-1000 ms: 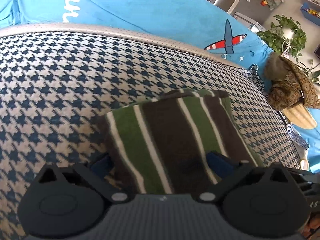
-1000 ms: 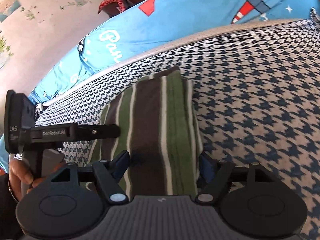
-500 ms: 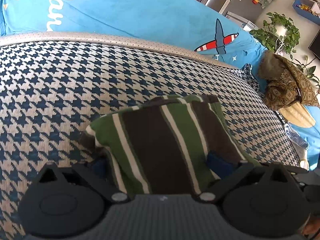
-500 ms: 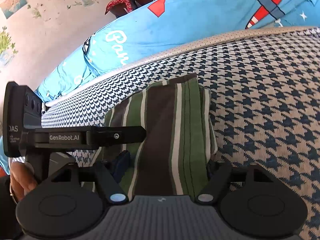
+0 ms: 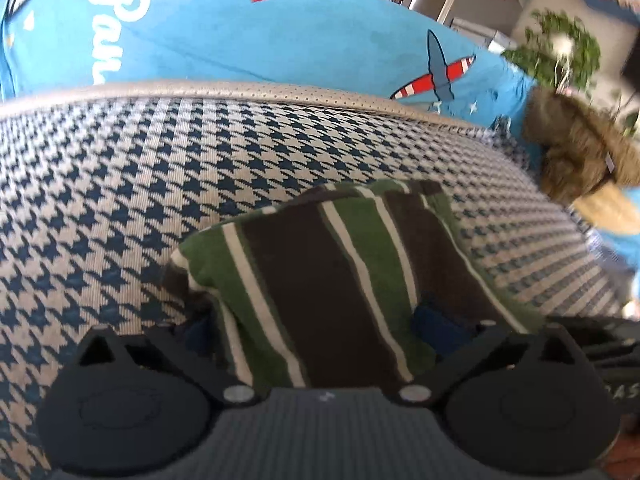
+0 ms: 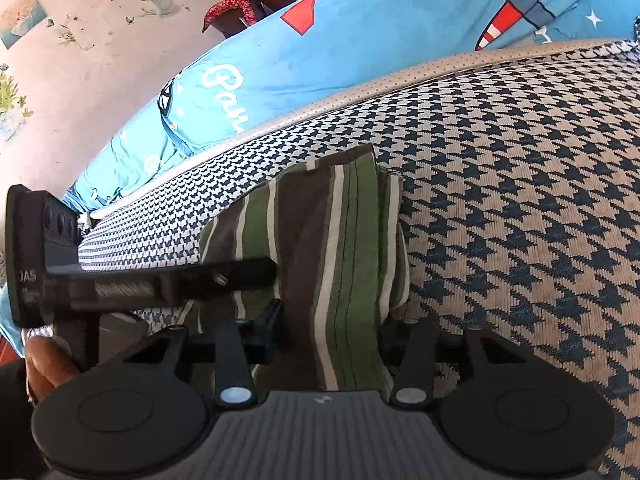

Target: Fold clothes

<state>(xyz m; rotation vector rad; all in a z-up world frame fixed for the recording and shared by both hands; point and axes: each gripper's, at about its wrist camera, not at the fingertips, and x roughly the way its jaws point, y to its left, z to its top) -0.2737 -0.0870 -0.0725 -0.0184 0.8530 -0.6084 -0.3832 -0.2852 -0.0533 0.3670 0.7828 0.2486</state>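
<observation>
On the left, the left gripper (image 5: pixel 320 320) has its 2 fingers set wide around the near end of the striped garment (image 5: pixel 340 280), not visibly pinching it; whether they press the cloth I cannot tell. The garment, in green, brown and cream stripes, lies folded into a thick narrow bundle on the houndstooth cushion (image 5: pixel 120 200). To the right, the right gripper (image 6: pixel 332 344) is clamped on the bundle's near edge, cloth bunched between its fingers. It looks soft, light and limp, likely to sag and unfold if lifted by 1 corner, so hold through all layers at the near edge. Readable writing: "Par" on the blue cover (image 6: pixel 360 48), and "DAS" on the left gripper's body in the right view.
</observation>
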